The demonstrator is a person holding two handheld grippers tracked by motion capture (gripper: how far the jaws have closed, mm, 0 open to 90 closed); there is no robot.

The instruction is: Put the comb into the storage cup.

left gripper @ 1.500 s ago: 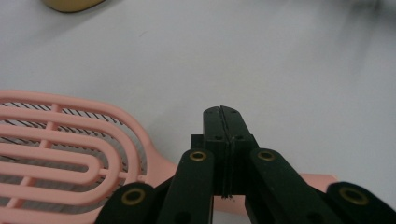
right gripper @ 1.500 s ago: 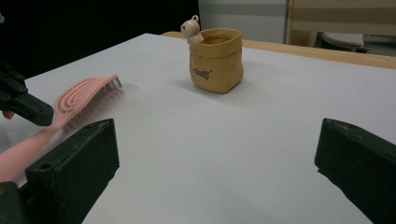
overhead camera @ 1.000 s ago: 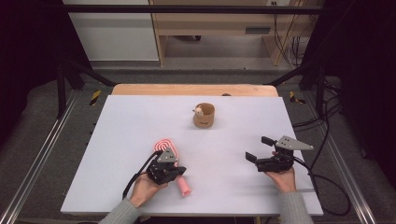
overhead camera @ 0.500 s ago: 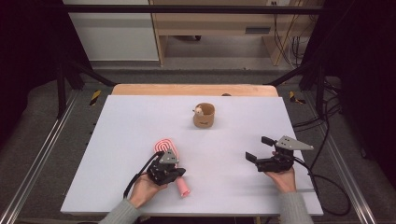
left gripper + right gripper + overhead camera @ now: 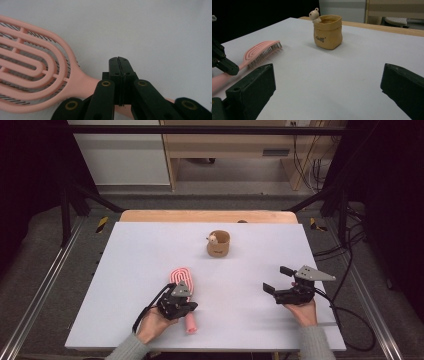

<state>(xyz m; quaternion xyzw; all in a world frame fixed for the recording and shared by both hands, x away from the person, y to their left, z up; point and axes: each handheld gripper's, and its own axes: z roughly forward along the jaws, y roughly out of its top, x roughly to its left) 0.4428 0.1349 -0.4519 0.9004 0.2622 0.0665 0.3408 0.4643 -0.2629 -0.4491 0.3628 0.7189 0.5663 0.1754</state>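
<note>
Pink hairbrush (image 5: 183, 287), lying flat on the white table (image 5: 130, 270), lower left of centre in the high view. Its oval slotted head points toward the upper part of that frame; its handle runs down toward the lower edge and passes under the left gripper (image 5: 186, 306), emerging again as a short pink stub below it. In the left gripper view the brush head (image 5: 32, 65) occupies the left half of the frame, bristles facing down onto the table, and the neck of the handle runs rightward beneath the black jaws. The jaws of the left gripper (image 5: 119, 61) are pressed together, tip to tip, with nothing between them; they sit above the handle, and whether they touch it cannot be told. The person's left hand (image 5: 150, 324) holds this gripper from the lower edge of the high view.

Right gripper (image 5: 278, 281), lower right of centre in the high view, well apart from the brush, held by the right hand (image 5: 301, 311). Its jaws stand wide apart and empty: in the right gripper view they appear at the lower left and lower right corners, with bare table between. In that view the brush (image 5: 262, 53) lies at middle left.

Tan pouch-shaped cup (image 5: 218, 244) with a small bear figure (image 5: 213, 239) on its rim, upper centre of the table, apart from brush and both grippers.
</note>
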